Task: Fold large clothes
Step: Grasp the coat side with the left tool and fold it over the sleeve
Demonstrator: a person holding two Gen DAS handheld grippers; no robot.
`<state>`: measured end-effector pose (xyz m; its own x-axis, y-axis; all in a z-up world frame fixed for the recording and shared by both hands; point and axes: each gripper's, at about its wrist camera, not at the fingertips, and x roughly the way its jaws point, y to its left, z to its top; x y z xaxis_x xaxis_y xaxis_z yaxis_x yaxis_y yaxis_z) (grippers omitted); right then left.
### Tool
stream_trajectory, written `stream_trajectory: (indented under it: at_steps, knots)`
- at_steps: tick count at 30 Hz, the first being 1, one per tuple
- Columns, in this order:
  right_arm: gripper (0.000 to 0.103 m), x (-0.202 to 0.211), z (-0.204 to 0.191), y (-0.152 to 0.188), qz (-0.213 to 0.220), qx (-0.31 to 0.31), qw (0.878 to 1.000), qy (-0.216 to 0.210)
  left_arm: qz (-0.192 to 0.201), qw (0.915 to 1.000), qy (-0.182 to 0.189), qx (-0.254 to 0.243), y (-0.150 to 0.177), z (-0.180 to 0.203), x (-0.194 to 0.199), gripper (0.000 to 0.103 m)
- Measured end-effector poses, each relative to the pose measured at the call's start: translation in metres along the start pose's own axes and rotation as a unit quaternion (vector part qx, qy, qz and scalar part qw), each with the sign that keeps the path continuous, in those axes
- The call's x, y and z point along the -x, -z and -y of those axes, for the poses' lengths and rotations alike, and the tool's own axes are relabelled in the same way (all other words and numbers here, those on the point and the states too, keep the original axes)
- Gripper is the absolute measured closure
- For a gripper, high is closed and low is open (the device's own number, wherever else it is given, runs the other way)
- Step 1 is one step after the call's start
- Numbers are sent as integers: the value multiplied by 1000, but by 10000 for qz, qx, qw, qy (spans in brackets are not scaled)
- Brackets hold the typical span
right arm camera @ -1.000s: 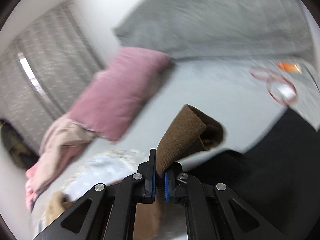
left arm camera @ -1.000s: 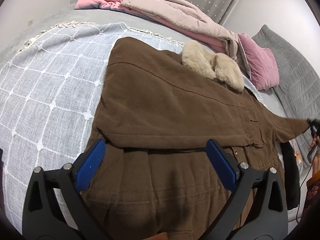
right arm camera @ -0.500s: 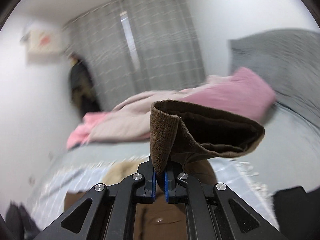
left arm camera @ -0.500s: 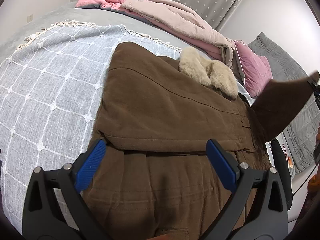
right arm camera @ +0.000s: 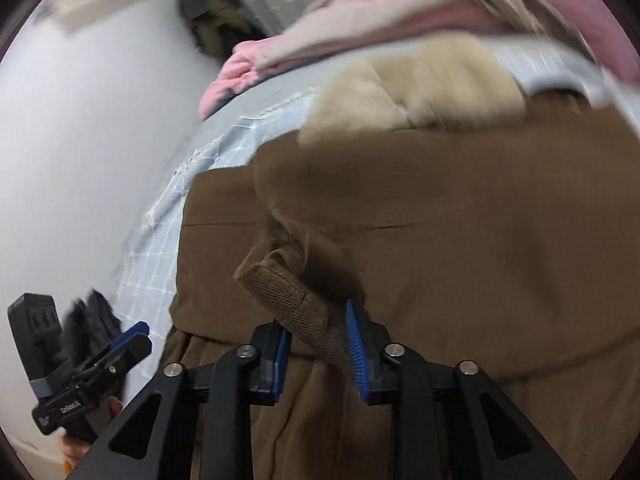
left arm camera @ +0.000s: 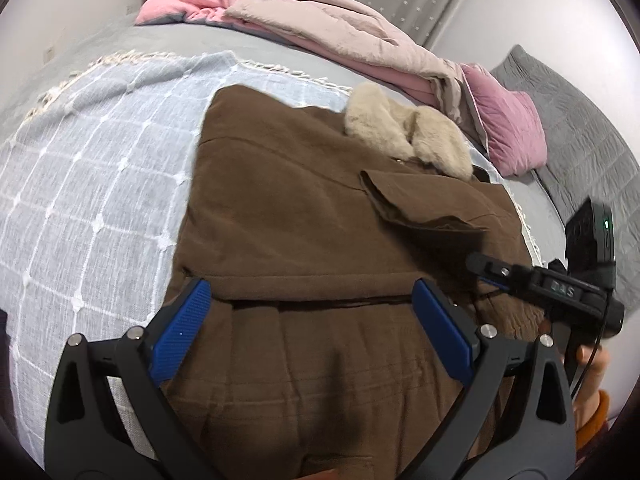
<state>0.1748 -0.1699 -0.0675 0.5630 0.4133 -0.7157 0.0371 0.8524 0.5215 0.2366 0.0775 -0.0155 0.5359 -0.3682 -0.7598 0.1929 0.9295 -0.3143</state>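
A large brown coat point(left arm camera: 300, 240) with a beige fur collar point(left arm camera: 404, 132) lies flat on a pale blue checked blanket point(left arm camera: 100, 160). Its right sleeve point(left arm camera: 420, 204) is folded across the chest. My left gripper point(left arm camera: 312, 328) is open and empty, hovering above the coat's waist. My right gripper point(right arm camera: 316, 344) is open; the sleeve cuff point(right arm camera: 288, 296) lies loose between its blue pads, above the coat point(right arm camera: 460, 220). The right gripper also shows at the coat's right edge in the left wrist view point(left arm camera: 492, 270), and the left gripper at the lower left in the right wrist view point(right arm camera: 124, 340).
A pile of pink and beige bedding point(left arm camera: 340, 28) lies at the bed's far side, with a pink pillow point(left arm camera: 508, 132) and a grey quilted pillow point(left arm camera: 580, 140) to the right. A white wall is on the left.
My right gripper swung the sleeve up and over onto the coat's chest, then opened, releasing the cuff. The left gripper stayed open above the waist.
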Motion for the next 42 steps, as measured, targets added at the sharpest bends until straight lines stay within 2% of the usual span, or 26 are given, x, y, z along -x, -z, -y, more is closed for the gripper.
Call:
stream_trajectory:
  at_steps: [2,7,10,12,13,15,16,17,19,20,21,22,23,24,25,26,28,29,31,33,35,36,38,40,41,42]
  knots:
    - [53,18,13,7,161,-192,9997,0,26,9998,137,-111,-5,13,0,3]
    - [47,67,34,22,608,-254,9953,717,-318,9984,431,-160,-20,46,-33,3]
    - [45,102,60,29,911,-467,9915,802,-926,9948,431,57,-24,61,-82,9]
    - [42,121,80,37,1193,-642,9874,820,-1231,9915,277,315,-22,61,-110,23]
    - [41,123,82,36,1262,-689,9860,840,-1216,9917,185,367,-21,61,-115,33]
    - [41,134,99,34,1301,-827,9831,987,-969,9948,74,314,-25,69,-119,66]
    - [41,138,106,33,1329,-879,9813,1080,-959,9950,112,254,-27,73,-120,96]
    - [41,142,112,32,1427,-917,9784,1181,-819,9965,-22,145,-31,80,-115,97]
    - [41,151,124,30,1630,-1012,9709,1434,-80,9999,-107,-33,-38,91,-90,99]
    - [41,156,131,29,1700,-1085,9673,1538,242,9991,-310,-138,-41,95,-82,101]
    - [41,160,138,29,1753,-1168,9647,1581,473,9964,-663,-248,-44,97,-79,101]
    - [41,162,142,30,1792,-1234,9629,1598,702,9873,-1355,-440,-47,100,-80,100]
    - [41,163,147,30,1832,-1322,9605,1627,638,9794,-1846,-505,-51,98,-86,96]
    - [41,163,150,28,1849,-1379,9585,1675,509,9774,-1994,-486,-53,97,-91,94]
    - [41,165,153,28,1864,-1411,9565,1747,379,9811,-1869,-326,-54,93,-91,94]
    - [41,164,158,27,1899,-1414,9540,1840,408,9879,-1490,-142,-53,91,-86,90]
    - [41,167,161,23,2018,-1295,9490,2049,531,9948,-871,28,-47,93,-78,73]
    - [41,170,160,22,2109,-1199,9457,2163,554,9969,-558,-21,-41,99,-76,66]
    - [41,169,161,15,2302,-1008,9396,2323,472,9980,-289,-296,-30,115,-82,65]
    - [41,162,161,11,2307,-889,9405,2333,179,9963,-284,-792,-16,133,-103,65]
    - [41,150,166,10,2147,-765,9460,2303,-99,9932,-470,-1062,-4,138,-127,65]
    - [41,145,169,11,2065,-716,9476,2329,-132,9926,-492,-1102,1,135,-132,65]
    - [41,131,180,14,1843,-715,9507,2390,45,9914,-426,-1234,8,131,-134,64]
    - [41,120,199,18,1553,-926,9512,2501,-16,9890,-614,-1349,10,134,-129,64]
    - [42,115,210,21,1378,-1077,9491,2621,-121,9850,-914,-1456,10,138,-126,61]
    - [43,117,216,24,1449,-1138,9513,2472,-188,9832,-1044,-1484,9,135,-121,51]
